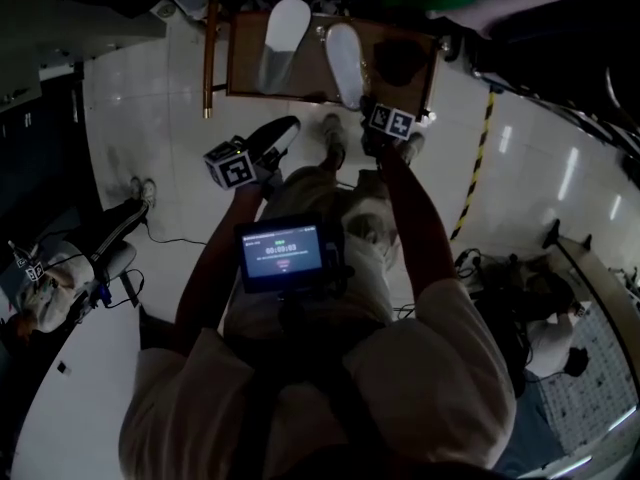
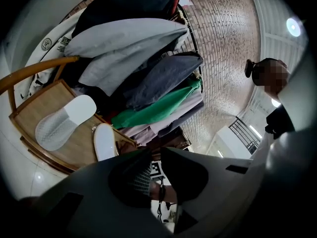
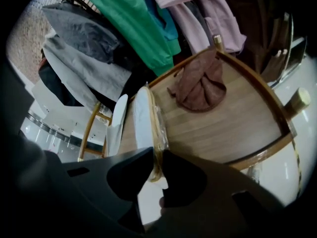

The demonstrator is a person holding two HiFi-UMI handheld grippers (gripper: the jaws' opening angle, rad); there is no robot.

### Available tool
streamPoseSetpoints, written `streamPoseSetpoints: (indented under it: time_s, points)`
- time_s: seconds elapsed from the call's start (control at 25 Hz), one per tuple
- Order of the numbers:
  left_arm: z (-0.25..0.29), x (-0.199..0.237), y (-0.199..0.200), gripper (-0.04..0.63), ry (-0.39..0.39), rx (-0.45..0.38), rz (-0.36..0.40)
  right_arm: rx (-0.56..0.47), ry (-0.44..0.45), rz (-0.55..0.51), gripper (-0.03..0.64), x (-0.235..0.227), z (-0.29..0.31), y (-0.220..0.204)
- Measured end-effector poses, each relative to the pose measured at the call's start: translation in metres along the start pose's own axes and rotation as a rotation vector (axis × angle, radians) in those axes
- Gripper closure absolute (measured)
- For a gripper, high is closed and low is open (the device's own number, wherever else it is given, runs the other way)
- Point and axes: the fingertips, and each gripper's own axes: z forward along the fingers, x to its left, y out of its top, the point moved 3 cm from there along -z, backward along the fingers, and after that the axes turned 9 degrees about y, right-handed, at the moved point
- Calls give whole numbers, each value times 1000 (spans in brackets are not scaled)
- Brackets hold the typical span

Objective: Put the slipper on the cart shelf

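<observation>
Up close, the right tongs (image 3: 154, 163) are clamped on the slipper's (image 3: 141, 115) sole edge, holding it on its side at the cart shelf's (image 3: 233, 133) near rim, probably to lay it down. The left tongs (image 2: 154, 157) are together and empty. Their view shows a second slipper (image 2: 62, 123) lying flat. Only the right gripper view shows the brown cloth (image 3: 200, 86) beyond.

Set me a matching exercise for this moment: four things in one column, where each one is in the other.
Things:
1. left slipper
2. right slipper
3. brown cloth
4. green garment

Places:
A. hanging beyond the shelf
B. pinched between the jaws of the right gripper
C. lying free on the shelf, at its left in the head view
D. bunched on the shelf, at its right in the head view

Pairs: 1-C, 2-B, 3-D, 4-A
</observation>
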Motion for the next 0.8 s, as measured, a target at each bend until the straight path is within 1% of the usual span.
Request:
streamPoseSetpoints:
  time_s: [0.24,0.44,0.52,0.6,0.8]
  points:
    - [2,1,6,546,-15,2,13,-135,51,1,561,20,-20,17]
    - [9,-2,4,546,-25,8,11,-174,59,24,565,30,-52,17]
    - [17,-6,3,546,-39,15,17,-201,74,39,565,34,-72,21]
    - [24,-21,8,546,-59,24,35,-234,96,46,566,39,-89,25]
    - [37,-21,5,546,-78,32,32,-277,121,58,566,52,-128,31]
